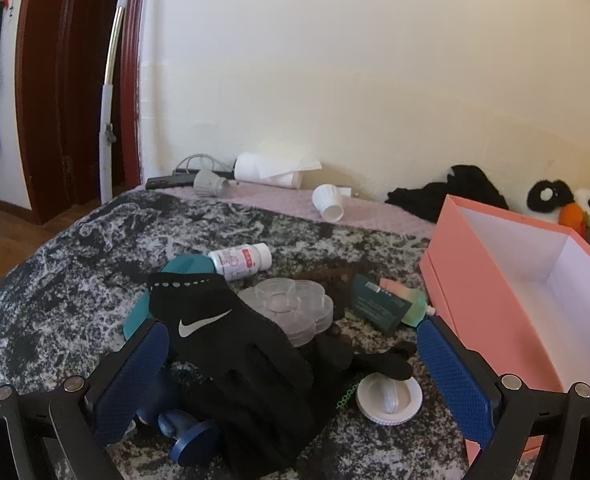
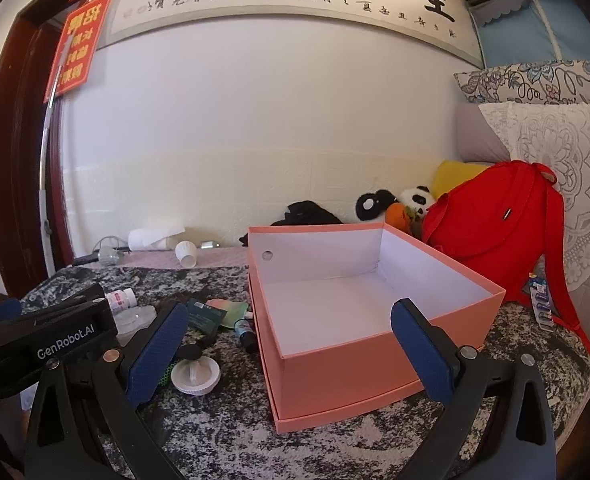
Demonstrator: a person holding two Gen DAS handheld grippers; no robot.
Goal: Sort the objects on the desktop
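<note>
We see both grippers w/ fingers spread wide, nothing between the pads. Left gripper (image 1: 295,384) hangs over a pile of stuff on the marbled black-and-white cover (image 1: 75,264): a black glove (image 1: 223,344) lies under it, draped over other items, partly on a teal item (image 1: 183,266). Behind the glove: a white pill bottle (image 1: 241,262) on its side, a clear flower-shaped tray (image 1: 291,304), a dark green packet (image 1: 379,306). A white screw lid (image 1: 389,398) sits just right of the glove, near the cover's front edge. Right gripper (image 2: 289,348) faces the open pink box (image 2: 375,364), which stands empty toward the cover's right side, close beside the pile. A red backpack (image 2: 491,220) leans behind the box at the far right corner.
</note>
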